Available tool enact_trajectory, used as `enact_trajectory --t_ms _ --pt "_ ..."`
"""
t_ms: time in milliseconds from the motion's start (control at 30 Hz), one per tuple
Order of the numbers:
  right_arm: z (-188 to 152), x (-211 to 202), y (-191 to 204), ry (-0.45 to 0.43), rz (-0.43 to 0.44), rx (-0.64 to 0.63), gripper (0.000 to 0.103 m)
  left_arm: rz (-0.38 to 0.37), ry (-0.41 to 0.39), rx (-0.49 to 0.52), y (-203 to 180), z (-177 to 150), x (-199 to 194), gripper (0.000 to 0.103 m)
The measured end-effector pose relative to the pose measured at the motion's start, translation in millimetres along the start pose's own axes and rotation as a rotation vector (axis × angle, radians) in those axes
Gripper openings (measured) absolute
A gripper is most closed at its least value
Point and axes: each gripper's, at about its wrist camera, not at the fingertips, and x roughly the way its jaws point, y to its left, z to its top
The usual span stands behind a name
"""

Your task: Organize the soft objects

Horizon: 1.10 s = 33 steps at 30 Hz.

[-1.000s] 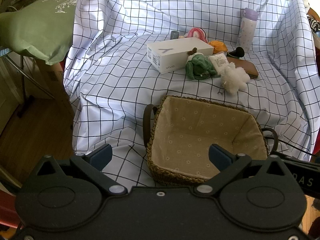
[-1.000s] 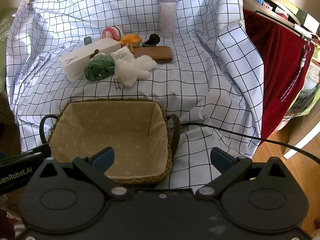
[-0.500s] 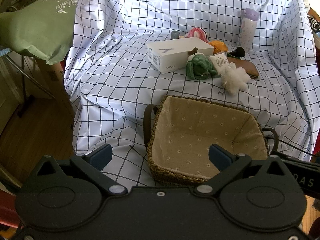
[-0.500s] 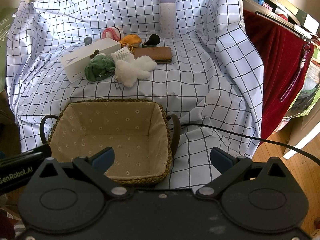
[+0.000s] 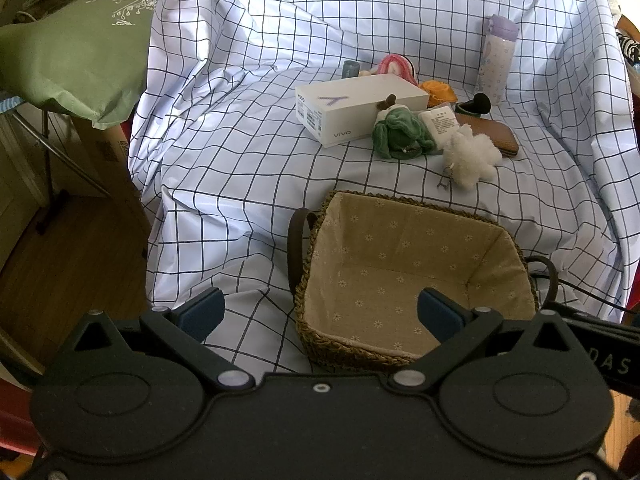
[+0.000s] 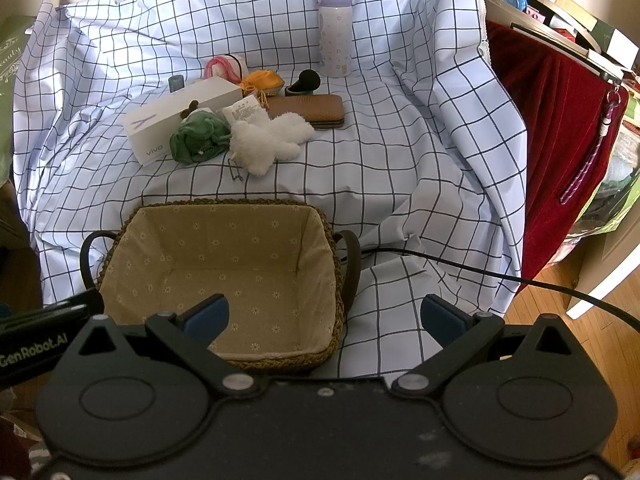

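An empty woven basket with a tan flowered lining sits on the checked cloth near me. Behind it lie a green plush toy, a white fluffy plush, an orange soft item and a pink one. My left gripper is open and empty at the basket's near left corner. My right gripper is open and empty at the basket's near right corner.
A white vivo box, a brown wallet, a lilac bottle and a black object stand among the toys. A green bag is at left, red cloth at right. A black cable crosses the cloth.
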Motion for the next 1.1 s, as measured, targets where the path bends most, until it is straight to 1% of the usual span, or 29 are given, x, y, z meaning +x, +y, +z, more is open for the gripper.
enact_trajectory --t_ms 400,1100 --pt "1.6 -1.9 -0.8 -0.003 0.000 0.003 0.103 0.005 0.006 -0.006 9.9 -3.1 2.5 0.100" --pt "0.9 -0.9 -2.1 -0.005 -0.001 0.011 0.103 0.012 0.022 0.002 6.0 -1.7 4.8 0.100"
